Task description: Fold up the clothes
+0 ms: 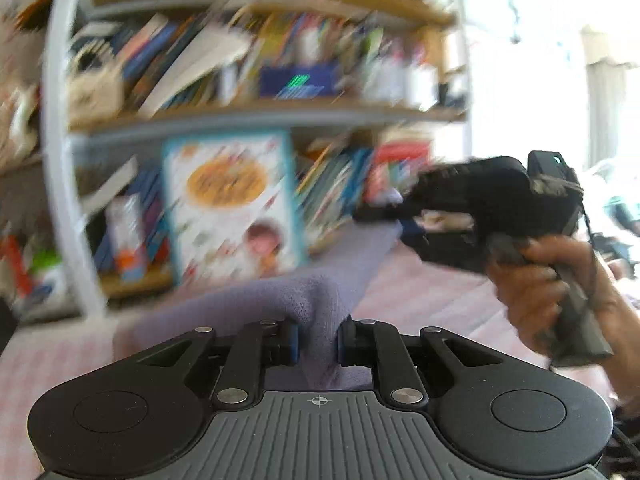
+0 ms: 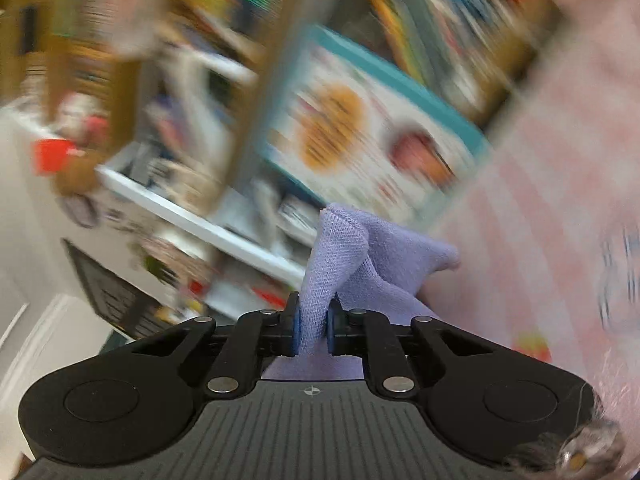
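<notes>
Garment (image 1: pixel 320 300) stretched between grippers (both clamped)

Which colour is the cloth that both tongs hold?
The cloth is plain lavender purple; it shows best in the right wrist view.

No readable text at this moment

We could make out no word, brand or number: the spines on the bookshelf (image 1: pixel 256 112) were smeared by motion blur, and the teal-edged picture book (image 1: pixel 232 204) showed only an orange patch and coloured specks where its printing stood, in both wrist views alike.
</notes>
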The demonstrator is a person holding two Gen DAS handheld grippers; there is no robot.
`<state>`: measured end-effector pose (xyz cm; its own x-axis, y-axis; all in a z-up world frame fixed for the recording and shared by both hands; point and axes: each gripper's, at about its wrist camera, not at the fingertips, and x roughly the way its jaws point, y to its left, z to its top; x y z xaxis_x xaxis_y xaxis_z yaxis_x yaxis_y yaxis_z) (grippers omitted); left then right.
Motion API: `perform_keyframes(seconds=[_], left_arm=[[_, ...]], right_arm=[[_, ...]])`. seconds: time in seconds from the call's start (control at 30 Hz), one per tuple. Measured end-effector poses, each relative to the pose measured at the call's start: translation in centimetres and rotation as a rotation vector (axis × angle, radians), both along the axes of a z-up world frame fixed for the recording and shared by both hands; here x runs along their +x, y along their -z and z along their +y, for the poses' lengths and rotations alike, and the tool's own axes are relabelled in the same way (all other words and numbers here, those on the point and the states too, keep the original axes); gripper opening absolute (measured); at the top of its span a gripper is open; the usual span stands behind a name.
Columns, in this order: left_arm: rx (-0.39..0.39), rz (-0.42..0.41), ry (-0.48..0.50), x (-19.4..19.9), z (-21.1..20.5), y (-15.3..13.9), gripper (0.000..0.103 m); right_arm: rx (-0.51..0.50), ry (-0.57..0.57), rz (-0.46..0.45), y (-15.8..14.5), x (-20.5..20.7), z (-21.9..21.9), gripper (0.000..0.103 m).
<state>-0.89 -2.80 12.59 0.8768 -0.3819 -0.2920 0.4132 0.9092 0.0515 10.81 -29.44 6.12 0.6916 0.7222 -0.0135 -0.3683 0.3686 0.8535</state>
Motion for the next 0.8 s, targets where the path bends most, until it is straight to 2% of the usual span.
perform_keyframes(seconds=[0.1, 0.2, 0.27, 0.33, 0.4, 0.5, 0.6, 0.7, 0.8], left_arm=[[-0.045, -0.116, 0.145, -1.6, -0.5, -4.3, 0.015], [-0.147, -0.195, 0.274, -3.1, 0.5, -7.6, 0.014], [-0.231, -0.222, 0.365, -3.8, 1.9, -9.1, 0.015], [-0.312, -0.242, 0.450, -4.4, 3.3, -10.4, 0.015], [-0.372, -0.194, 0.471, -3.7, 5.1, -9.7, 0.016], [-0.445, -0.034, 0.409, -1.3, 8.3, -6.1, 0.016], [-0.425, 0.185, 0.225, 1.5, 10.8, -0.3, 0.020], [-0.297, 0.349, -0.029, 2.5, 13.6, 4.9, 0.021], [-0.160, 0.372, -0.211, 1.7, 15.8, 6.7, 0.028]], right_arm=[[-0.092, 0.084, -0.254, -7.6, -3.2, -0.6, 0.010], [-0.202, 0.161, -0.507, -14.8, -6.5, -0.2, 0.010], [-0.242, 0.146, -0.639, -18.4, -7.9, 0.7, 0.010], [-0.268, 0.086, -0.710, -21.2, -8.4, 1.9, 0.010], [-0.311, 0.022, -0.713, -22.3, -7.9, 3.6, 0.010], [-0.402, -0.053, -0.648, -20.2, -5.2, 7.6, 0.010], [-0.507, -0.137, -0.470, -14.4, -0.6, 12.5, 0.010], [-0.612, -0.208, -0.247, -6.6, 4.0, 17.7, 0.010], [-0.678, -0.254, -0.149, -1.4, 6.6, 21.9, 0.010]])
